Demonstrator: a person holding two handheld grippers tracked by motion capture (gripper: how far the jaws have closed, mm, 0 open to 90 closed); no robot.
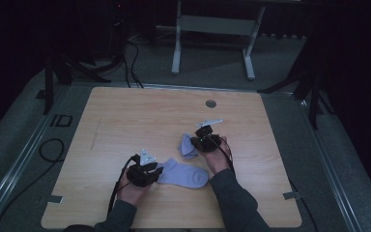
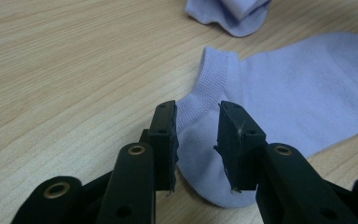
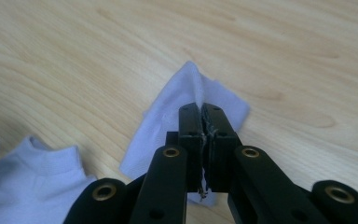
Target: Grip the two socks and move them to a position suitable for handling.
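Note:
A lavender sock (image 1: 186, 175) lies flat on the wooden table (image 1: 125, 121) near its front edge. My left gripper (image 1: 160, 170) sits at the sock's left end. In the left gripper view the flat sock (image 2: 298, 93) has its cuff and heel edge between the parted jaws of the left gripper (image 2: 197, 140), and the pads do not squeeze it. A second lavender sock (image 1: 187, 146) sits crumpled a little farther back. My right gripper (image 1: 196, 143) is shut on it. In the right gripper view the fabric of this second sock (image 3: 168, 116) peaks up into the closed right gripper (image 3: 201, 112).
A round grommet hole (image 1: 210, 103) sits near the table's far edge. Beyond the table stands a grey metal frame (image 1: 212, 29), and cables (image 1: 53, 150) lie on the floor at the left. Both forearms enter from the bottom edge of the high view.

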